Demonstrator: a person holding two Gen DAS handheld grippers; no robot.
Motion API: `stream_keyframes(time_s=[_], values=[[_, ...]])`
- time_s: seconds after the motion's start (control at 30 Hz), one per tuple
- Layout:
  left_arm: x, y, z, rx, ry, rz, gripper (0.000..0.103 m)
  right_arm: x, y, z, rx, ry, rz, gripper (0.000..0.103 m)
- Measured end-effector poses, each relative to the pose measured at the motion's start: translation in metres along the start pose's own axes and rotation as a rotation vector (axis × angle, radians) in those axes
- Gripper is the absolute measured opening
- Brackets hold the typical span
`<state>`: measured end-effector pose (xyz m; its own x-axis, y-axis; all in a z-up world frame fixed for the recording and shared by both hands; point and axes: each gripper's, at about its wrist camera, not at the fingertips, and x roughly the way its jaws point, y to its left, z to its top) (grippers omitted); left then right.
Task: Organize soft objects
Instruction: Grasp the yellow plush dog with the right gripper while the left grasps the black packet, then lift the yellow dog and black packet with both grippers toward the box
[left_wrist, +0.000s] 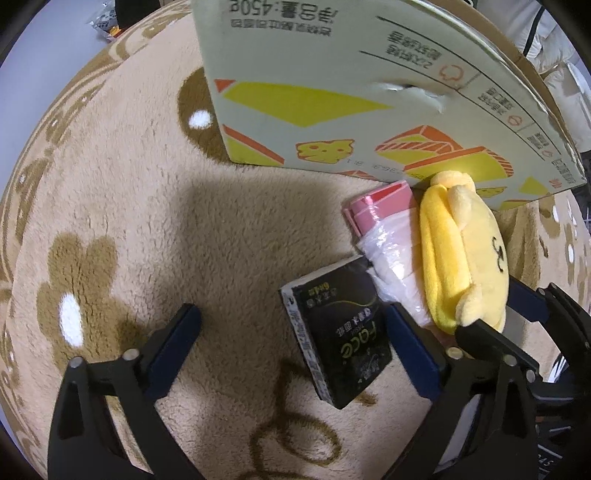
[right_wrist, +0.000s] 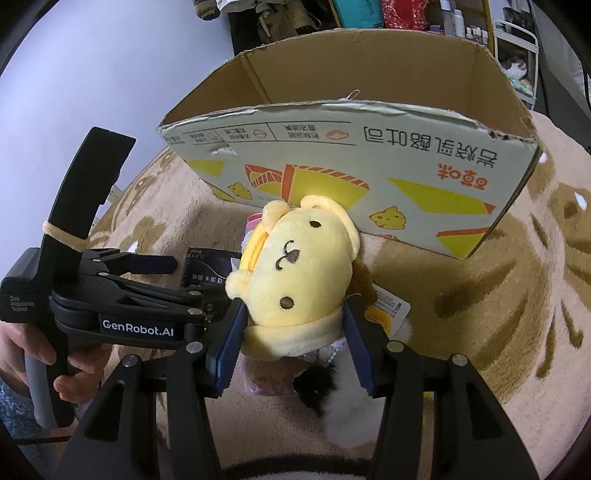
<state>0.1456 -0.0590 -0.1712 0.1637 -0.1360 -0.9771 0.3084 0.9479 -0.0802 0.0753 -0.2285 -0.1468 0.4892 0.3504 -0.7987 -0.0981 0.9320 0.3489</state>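
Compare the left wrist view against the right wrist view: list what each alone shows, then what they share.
Left wrist only: the whole front of the black tissue pack, the crinkled clear plastic bag.

Right wrist only: the printed cardboard box's open brown inside, the person's hand gripping the left hand-held gripper.

Both: the yellow plush bear, the beige patterned fleece blanket.

Box (right_wrist: 369, 155), printed side facing both cameras, text upside down. Left wrist view: "450g" readable at the top edge, after Chinese characters. Right wrist view: a row of large dark Chinese characters along the top edge, orange characters toward the right end; small panels of fine Chinese print with orange icons toward the left end, too small to read.

Black pack (left_wrist: 340, 332) on the rug: "Face" in green letters, upside down, white Chinese characters beside it; remaining print not legible.

Left gripper (right_wrist: 177, 275) body: white "GenRobot.AI".

White tag (right_wrist: 393, 307) by the plush: print too small to read.
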Motion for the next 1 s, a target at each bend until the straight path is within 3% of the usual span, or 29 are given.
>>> stream_keyframes(time_s=[0.1,0.17,0.33,0.57,0.73,1.0], values=[[0.000,-0.001,-0.003,0.021,0.005,0.020,0.080,0.004,0.005,0.000,-0.020,-0.002,-0.015,0.056],[0.003,-0.003,-0.005,0.035,0.012,0.060,0.079,0.006,0.009,-0.001,-0.037,-0.004,-0.026,0.056],[0.002,-0.001,-0.006,0.022,0.007,0.070,0.065,0.006,0.011,-0.001,-0.039,-0.009,-0.028,0.056],[-0.008,0.005,-0.011,0.018,-0.016,0.114,0.020,0.011,0.016,0.003,-0.044,-0.051,-0.028,0.052],[-0.016,0.018,-0.011,-0.013,-0.042,0.101,0.018,0.005,0.020,0.002,-0.051,-0.078,-0.029,0.050],[-0.044,0.036,-0.010,-0.025,-0.138,0.154,0.018,-0.011,0.018,0.000,-0.035,-0.104,0.000,0.047]])
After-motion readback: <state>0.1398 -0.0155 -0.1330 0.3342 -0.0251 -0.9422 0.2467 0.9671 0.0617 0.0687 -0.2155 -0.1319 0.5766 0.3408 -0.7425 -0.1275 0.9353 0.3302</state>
